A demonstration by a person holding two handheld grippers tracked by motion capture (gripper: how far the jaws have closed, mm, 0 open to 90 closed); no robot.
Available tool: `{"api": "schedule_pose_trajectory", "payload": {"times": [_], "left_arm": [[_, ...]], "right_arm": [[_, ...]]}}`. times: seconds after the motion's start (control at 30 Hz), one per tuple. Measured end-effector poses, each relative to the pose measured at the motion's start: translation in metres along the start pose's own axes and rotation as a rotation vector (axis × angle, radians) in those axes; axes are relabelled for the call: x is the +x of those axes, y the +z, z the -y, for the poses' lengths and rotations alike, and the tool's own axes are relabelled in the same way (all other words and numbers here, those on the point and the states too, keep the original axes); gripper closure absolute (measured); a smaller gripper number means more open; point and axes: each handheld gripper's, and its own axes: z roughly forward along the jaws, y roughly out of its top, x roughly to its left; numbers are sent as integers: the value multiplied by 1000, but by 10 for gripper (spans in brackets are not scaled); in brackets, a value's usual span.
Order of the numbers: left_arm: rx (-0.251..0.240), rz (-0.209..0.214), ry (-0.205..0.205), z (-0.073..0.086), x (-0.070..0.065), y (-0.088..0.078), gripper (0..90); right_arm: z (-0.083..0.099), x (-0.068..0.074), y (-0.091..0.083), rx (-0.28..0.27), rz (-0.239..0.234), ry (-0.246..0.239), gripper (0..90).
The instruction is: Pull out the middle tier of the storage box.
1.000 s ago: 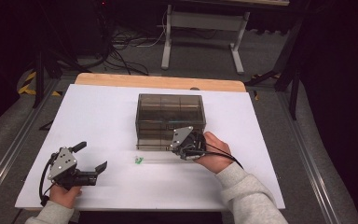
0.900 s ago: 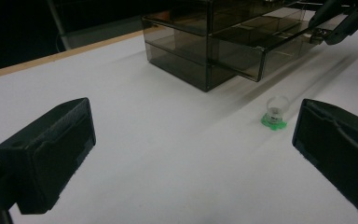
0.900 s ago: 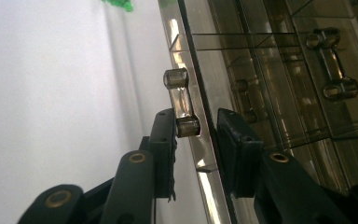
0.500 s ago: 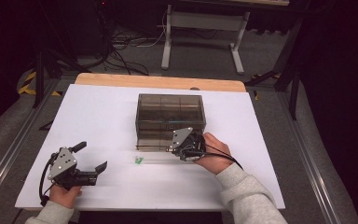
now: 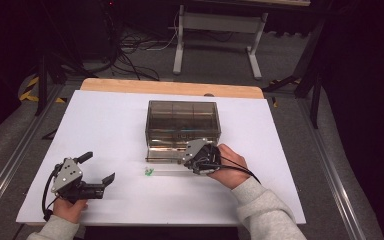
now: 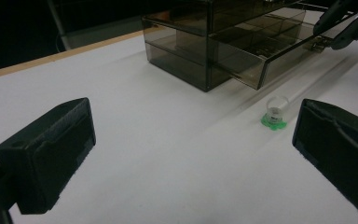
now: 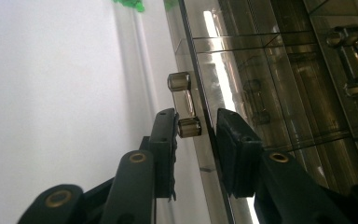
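A: Pulling on the drawer (image 5: 172, 151) is judged to be the step in hand. The right gripper (image 7: 196, 127) is set narrowly about the drawer's handle (image 7: 184, 105), with the drawer front caught between the jaws; firm pad contact cannot be confirmed.

B: What failure is to be expected?

A: If grip is lost, the handle may slip free, or the whole cabinet (image 5: 182, 120), placed mid-table, may be dragged toward the near edge. The small vial (image 6: 276, 111) just before the drawer could be knocked over. The left gripper (image 6: 191, 154) is held wide, empty, by the near left corner.
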Motion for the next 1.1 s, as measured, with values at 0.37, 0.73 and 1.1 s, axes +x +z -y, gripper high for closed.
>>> {"api": "schedule_pose_trajectory", "payload": {"times": [0.37, 0.73, 1.1], "left_arm": [[0, 0, 0, 0, 0, 0, 3], [1, 1, 0, 0, 0, 0, 3], [2, -1, 0, 0, -1, 0, 3]], "right_arm": [[-1, 9, -12, -95, 18, 51, 574], [-3, 16, -22, -224, 27, 154, 488], [-9, 20, -22, -264, 35, 210, 466]]}}
